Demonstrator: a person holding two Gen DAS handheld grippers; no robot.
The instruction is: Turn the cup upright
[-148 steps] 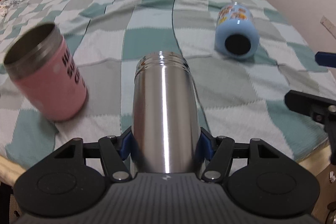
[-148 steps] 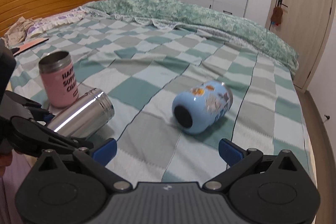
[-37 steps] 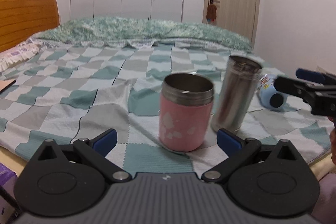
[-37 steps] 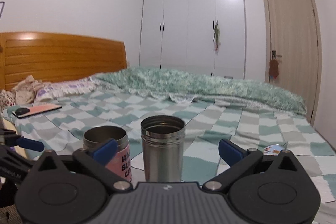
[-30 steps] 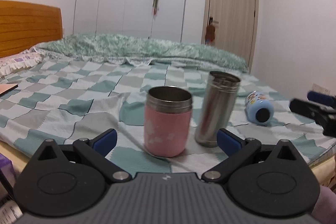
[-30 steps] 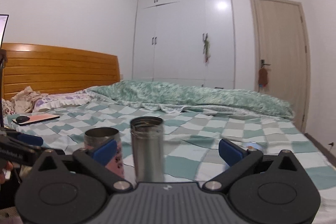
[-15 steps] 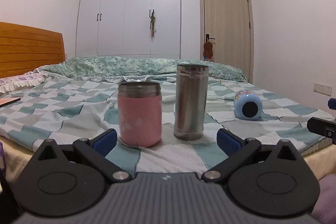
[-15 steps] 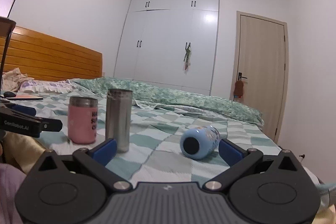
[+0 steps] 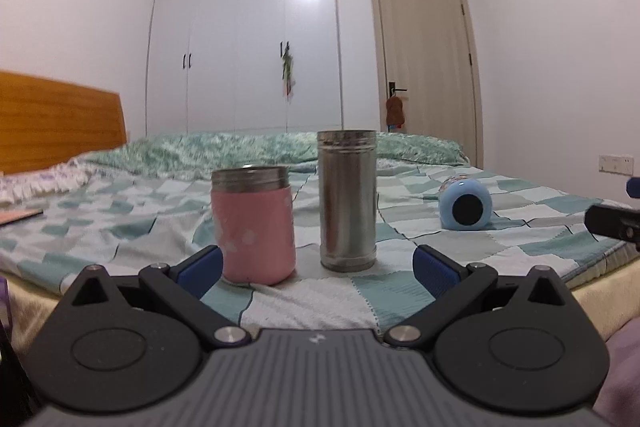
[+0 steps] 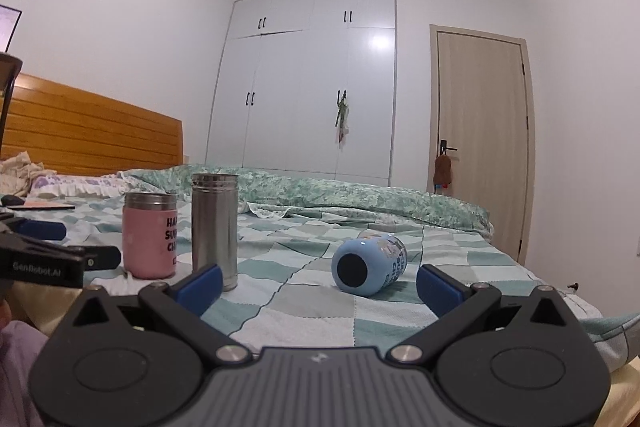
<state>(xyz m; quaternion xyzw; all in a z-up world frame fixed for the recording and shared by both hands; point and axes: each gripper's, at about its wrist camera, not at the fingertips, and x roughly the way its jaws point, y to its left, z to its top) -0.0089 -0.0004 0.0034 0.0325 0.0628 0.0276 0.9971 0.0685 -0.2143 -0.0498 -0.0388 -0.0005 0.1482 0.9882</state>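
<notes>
- Since the earliest frames, the steel cup (image 9: 347, 201) has gone from lying in the left gripper's grasp to standing upright on the bed (image 9: 520, 223), and both grippers have pulled back low at the bed's near edge.
- Left gripper (image 9: 318, 269): fingers spread wide and holding nothing — the pink cup (image 9: 254, 223) and the steel cup stand upright just beyond them, close together but apart.
- Right gripper (image 10: 318, 287): fingers likewise released and empty, aimed toward the blue cup (image 10: 368, 263).
- Blue cup: the one still lying on its side on the checkered blanket, its dark round end facing the cameras, well to the right of the two standing cups.
- Judged stage: two cups righted, one remaining; the right gripper seems best placed to take it.
- Risk — rolling: a round body on soft bedding may roll away if one finger touches before the other.
- Risk — toppling: the blanket is uneven and yielding, so the blue cup, or the tall steel cup if jostled, could tip over once set down.
</notes>
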